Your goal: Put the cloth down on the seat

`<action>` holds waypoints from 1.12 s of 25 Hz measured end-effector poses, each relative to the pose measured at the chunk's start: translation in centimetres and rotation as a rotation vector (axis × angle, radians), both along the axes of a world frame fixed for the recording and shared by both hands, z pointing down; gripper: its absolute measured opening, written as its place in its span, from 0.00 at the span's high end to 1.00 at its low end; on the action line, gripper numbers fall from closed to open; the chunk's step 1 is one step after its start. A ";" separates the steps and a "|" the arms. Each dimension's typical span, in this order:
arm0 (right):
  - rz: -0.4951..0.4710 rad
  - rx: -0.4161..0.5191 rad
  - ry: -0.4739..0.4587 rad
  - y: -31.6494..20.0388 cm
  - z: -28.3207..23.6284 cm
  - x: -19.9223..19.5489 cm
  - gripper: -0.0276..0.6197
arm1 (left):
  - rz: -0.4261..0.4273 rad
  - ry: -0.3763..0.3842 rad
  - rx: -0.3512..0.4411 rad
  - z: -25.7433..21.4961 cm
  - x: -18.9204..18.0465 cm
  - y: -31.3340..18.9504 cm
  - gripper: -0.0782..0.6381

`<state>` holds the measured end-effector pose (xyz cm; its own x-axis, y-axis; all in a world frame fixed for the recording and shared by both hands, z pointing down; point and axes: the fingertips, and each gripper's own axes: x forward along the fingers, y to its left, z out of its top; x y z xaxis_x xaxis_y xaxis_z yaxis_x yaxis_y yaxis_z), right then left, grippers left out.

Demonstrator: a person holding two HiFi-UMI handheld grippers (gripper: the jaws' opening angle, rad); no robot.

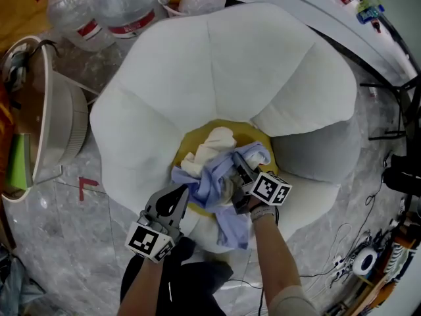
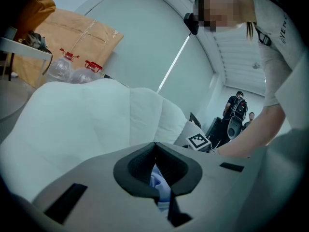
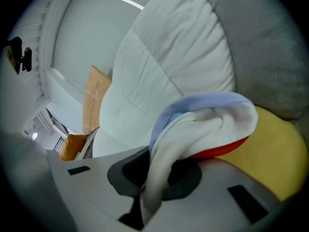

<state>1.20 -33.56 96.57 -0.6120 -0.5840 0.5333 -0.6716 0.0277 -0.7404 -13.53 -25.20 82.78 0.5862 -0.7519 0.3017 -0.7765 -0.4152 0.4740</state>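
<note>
A light blue cloth (image 1: 220, 184) lies bunched over the yellow seat (image 1: 197, 131) of a white petal-shaped chair (image 1: 243, 64), next to a cream cloth (image 1: 210, 145). My left gripper (image 1: 185, 191) is shut on the blue cloth's left edge; the blue fabric (image 2: 159, 183) shows between its closed jaws in the left gripper view. My right gripper (image 1: 235, 171) is shut on the bundle from the right. In the right gripper view a fold of white and blue fabric (image 3: 193, 122) runs up out of its jaws, with a red patch (image 3: 224, 150) under it and the yellow seat (image 3: 270, 153) behind.
Large water bottles (image 1: 105, 8) stand behind the chair. A round white stand (image 1: 56, 120) is at the left, and a red tape mark (image 1: 85, 186) is on the floor. Cables and gear (image 1: 368, 255) lie at the right. People (image 2: 237, 105) stand far off.
</note>
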 end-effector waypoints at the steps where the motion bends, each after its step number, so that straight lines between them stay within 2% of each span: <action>1: 0.005 -0.005 0.000 0.0 0.2 0.1 0.88 | 0.001 0.002 0.001 0.0 0.1 0.2 0.87; 8: 0.047 -0.030 0.016 0.2 1.3 0.8 0.86 | 0.003 0.012 0.015 -0.4 0.8 1.4 0.87; 13: 0.099 -0.060 0.045 0.2 2.0 1.8 0.77 | -0.001 0.016 0.015 -0.5 1.6 1.9 0.87; 17: 0.145 -0.069 0.020 0.4 1.8 2.7 0.71 | 0.005 0.013 0.014 -0.8 2.6 2.4 0.87; 28: 0.164 -0.073 -0.003 1.9 1.0 5.4 0.63 | 0.020 -0.009 0.008 -1.4 4.8 3.5 0.87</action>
<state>6.57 -31.62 97.58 -0.5137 -0.6356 0.5763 -0.6601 -0.1363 -0.7387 -8.76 -21.73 81.39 0.5986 -0.7424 0.3010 -0.7723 -0.4349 0.4630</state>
